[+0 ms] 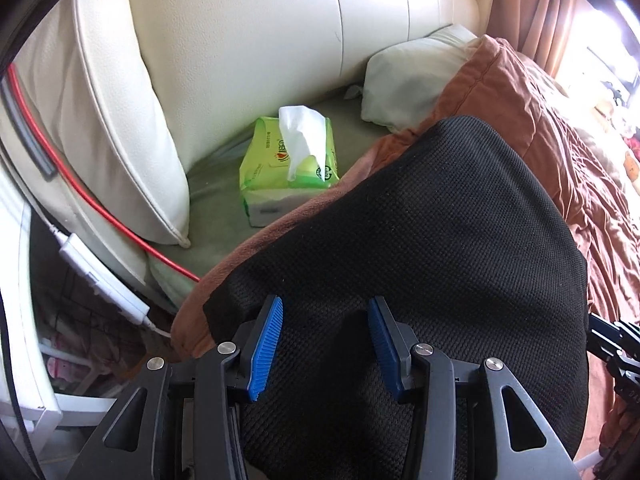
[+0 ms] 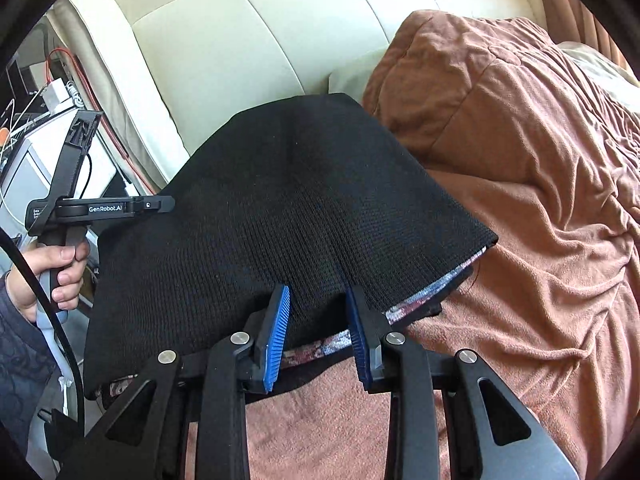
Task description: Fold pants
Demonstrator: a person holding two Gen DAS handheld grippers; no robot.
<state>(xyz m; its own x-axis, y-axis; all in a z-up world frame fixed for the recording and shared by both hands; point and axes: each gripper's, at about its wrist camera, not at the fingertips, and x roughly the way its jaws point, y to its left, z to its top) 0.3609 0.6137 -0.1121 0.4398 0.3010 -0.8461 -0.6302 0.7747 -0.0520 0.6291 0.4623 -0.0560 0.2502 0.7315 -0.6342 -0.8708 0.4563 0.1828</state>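
Observation:
The black knit pants (image 1: 432, 248) lie folded on a brown blanket (image 1: 568, 168) on the bed. They also show in the right wrist view (image 2: 280, 208), with a patterned waistband (image 2: 420, 300) at the near edge. My left gripper (image 1: 325, 308) is open, its blue pads on either side of a raised fold of the fabric. My right gripper (image 2: 318, 296) is open, its pads astride the near edge of the pants. The left gripper's body (image 2: 76, 208) and the hand holding it show at the left in the right wrist view.
A green tissue pack (image 1: 290, 164) lies on the sheet by the cream headboard (image 1: 248, 40). A white pillow (image 1: 416, 80) lies behind the blanket. A red cable (image 1: 100, 208) and a white charger (image 1: 104, 276) hang at the bed's left edge. A bunched blanket (image 2: 520, 140) fills the right.

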